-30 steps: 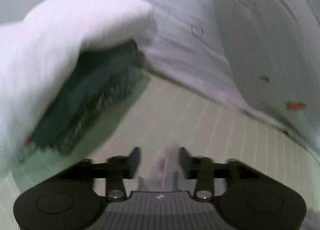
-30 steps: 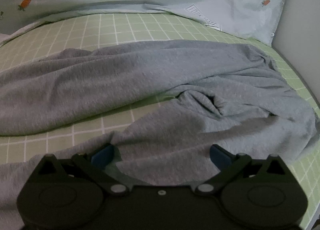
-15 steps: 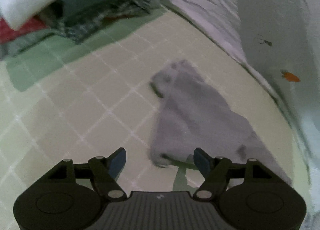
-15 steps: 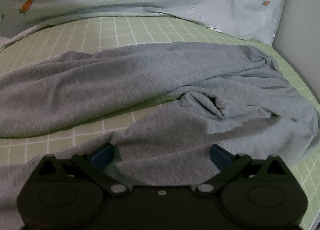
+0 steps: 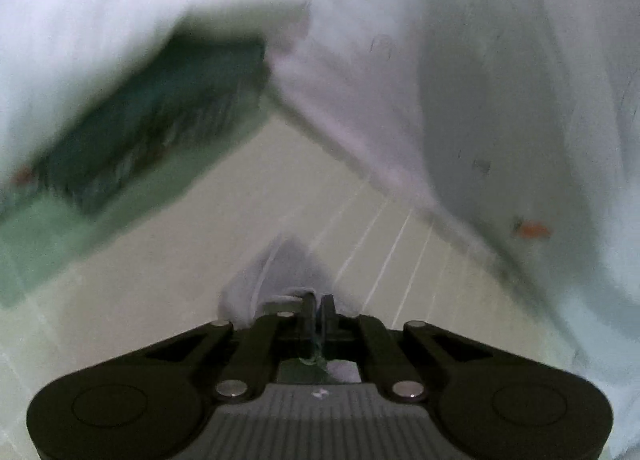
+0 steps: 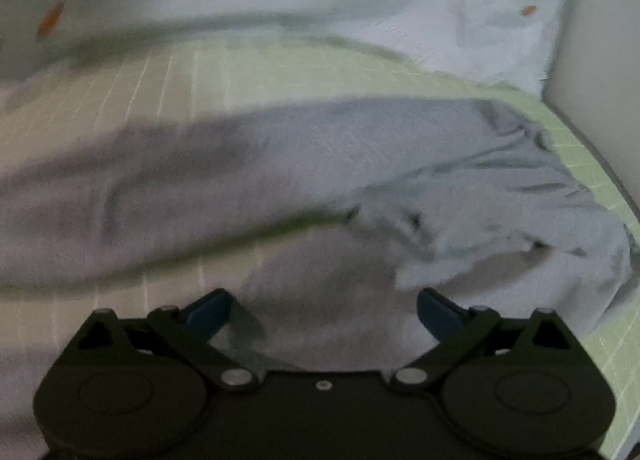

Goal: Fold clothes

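The grey garment (image 6: 320, 179) was spread in loose, rumpled lengths across the green checked bed sheet (image 6: 280, 71), not yet in any tidy fold; it looked like trousers, though blur made that uncertain. One end of it (image 5: 280, 272) was pinched in the left hand-held gripper (image 5: 318, 308), whose jaws were closed almost to touching on the cloth. The right hand-held gripper (image 6: 322, 308) was held low over the nearer length of the garment, its blue-padded jaws spread wide and nothing gripped between them.

The step in hand was judged to be the drawing out or carrying over of the held end. To do it well, the pinch would have to be kept firm, since soft knit slips easily, and the end carried low and steadily so that no twist was dragged in. A matching edge could be taken by the right hand-held gripper, so that both lengths were laid flat together. The bunched creases near the wall (image 6: 600, 59) would need smoothing. The pale carrot-print bedding (image 5: 520, 99) and the stacked fabrics (image 5: 140, 119) nearby were best kept clear.
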{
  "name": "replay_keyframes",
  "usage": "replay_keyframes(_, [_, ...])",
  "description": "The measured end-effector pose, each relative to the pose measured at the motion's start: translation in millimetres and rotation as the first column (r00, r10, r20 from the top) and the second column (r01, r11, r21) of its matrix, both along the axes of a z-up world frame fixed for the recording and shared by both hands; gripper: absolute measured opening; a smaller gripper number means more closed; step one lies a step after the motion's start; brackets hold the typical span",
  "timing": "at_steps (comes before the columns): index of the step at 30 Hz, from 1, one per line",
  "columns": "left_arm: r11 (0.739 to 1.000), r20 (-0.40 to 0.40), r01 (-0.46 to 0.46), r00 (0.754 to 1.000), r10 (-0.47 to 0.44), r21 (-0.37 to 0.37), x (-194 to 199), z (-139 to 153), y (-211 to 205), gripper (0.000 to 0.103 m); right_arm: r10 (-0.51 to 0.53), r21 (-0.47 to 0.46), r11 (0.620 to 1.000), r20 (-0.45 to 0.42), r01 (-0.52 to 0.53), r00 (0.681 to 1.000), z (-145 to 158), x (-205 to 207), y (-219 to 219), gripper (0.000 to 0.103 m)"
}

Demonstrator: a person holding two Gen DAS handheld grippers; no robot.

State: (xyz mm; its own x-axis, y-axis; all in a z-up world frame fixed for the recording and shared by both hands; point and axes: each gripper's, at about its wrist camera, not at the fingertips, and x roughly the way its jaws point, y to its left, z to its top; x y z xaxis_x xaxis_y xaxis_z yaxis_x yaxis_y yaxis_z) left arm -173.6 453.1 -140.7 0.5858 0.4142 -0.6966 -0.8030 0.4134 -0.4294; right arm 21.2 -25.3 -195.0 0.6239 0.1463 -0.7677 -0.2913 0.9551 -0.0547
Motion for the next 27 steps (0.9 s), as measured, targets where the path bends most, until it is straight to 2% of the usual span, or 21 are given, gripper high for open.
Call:
replay_keyframes(2, [1.0, 0.029, -0.011, 1.0, 0.01, 0.03, 1.7, 15.4, 5.0, 0.001, -0.058, 0.137, 0.989, -0.009, 0.059, 0.998, 14.1, 11.2, -13.9, 0.101])
replay_keyframes(3, [0.999, 0.039, -0.011, 0.999, 0.01, 0.041, 3.0, 21.4, 7.0, 0.001, -0.09, 0.221, 0.971, -0.033, 0.095, 0.995, 19.0, 19.0, -22.5, 0.101])
replay_keyframes(5, [0.998, 0.059, -0.012, 0.998, 0.009, 0.063, 5.6, 33.3, 11.0, 0.001, -0.14, 0.378, 0.909, -0.125, 0.178, 0.982, 17.3, 35.2, -39.0, 0.1])
replay_keyframes(8, [0.995, 0.089, -0.015, 0.996, 0.006, 0.097, 9.5, 51.2, 17.0, 0.001, -0.175, 0.515, 0.798, -0.299, 0.313, 0.938, -1.9, 57.9, -52.5, 0.081])
replay_keyframes(9, [0.994, 0.099, -0.016, 0.995, 0.005, 0.108, 10.8, 57.2, 19.0, 0.001, -0.178, 0.547, 0.755, -0.358, 0.361, 0.917, -9.2, 65.4, -56.3, 0.072])
replay_keyframes(10, [0.993, 0.109, -0.017, 0.994, 0.004, 0.119, 12.2, 63.2, 20.9, 0.0, -0.174, 0.565, 0.73, -0.391, 0.385, 0.904, -14.1, 71.1, -56.9, 0.063])
replay_keyframes(14, [0.98, 0.177, 0.008, 0.983, -0.043, 0.197, 35.5, 98.9, 28.6, 0.0, -0.154, 0.58, 0.713, -0.418, 0.394, 0.895, -22.7, 87.9, -45.9, 0.049])
replay_keyframes(15, [0.976, 0.194, 0.016, 0.979, -0.059, 0.217, 42.0, 108.6, 30.5, 0.0, -0.155, 0.581, 0.709, -0.425, 0.4, 0.892, -23.8, 92.6, -43.5, 0.039])
replay_keyframes(16, [0.971, 0.197, 0.024, 0.978, -0.073, 0.239, 50.2, 114.0, 29.8, 0.0, -0.157, 0.585, 0.699, -0.435, 0.411, 0.887, -25.1, 97.5, -41.9, 0.025])
replay_keyframes(18, [0.965, 0.179, 0.04, 0.98, -0.089, 0.26, 66.6, 118.4, 31.3, 0.0, -0.164, 0.598, 0.675, -0.449, 0.432, 0.878, -25.6, 106.6, -39.8, 0.008])
replay_keyframes(21, [0.955, 0.151, 0.064, 0.982, -0.111, 0.291, 91.2, 124.9, 33.6, 0.001, -0.179, 0.647, 0.623, -0.43, 0.441, 0.885, -12.7, 120.0, -41.2, 0.007])
replay_keyframes(24, [0.968, 0.109, 0.049, 0.991, -0.078, 0.248, 114.7, 105.2, 51.1, 0.001, -0.192, 0.694, 0.582, -0.389, 0.423, 0.901, 4.0, 135.9, -41.5, 0.008])
replay_keyframes(26, [0.976, 0.054, 0.039, 0.997, -0.052, 0.216, 125.6, 88.0, 56.8, 0.002, -0.212, 0.696, 0.591, -0.354, 0.408, 0.911, 12.4, 145.0, -40.7, 0.01])
replay_keyframes(27, [0.977, 0.05, 0.033, 0.998, -0.044, 0.209, 123.3, 81.7, 54.5, 0.007, -0.217, 0.691, 0.605, -0.334, 0.395, 0.917, 15.9, 147.0, -40.2, 0.01])
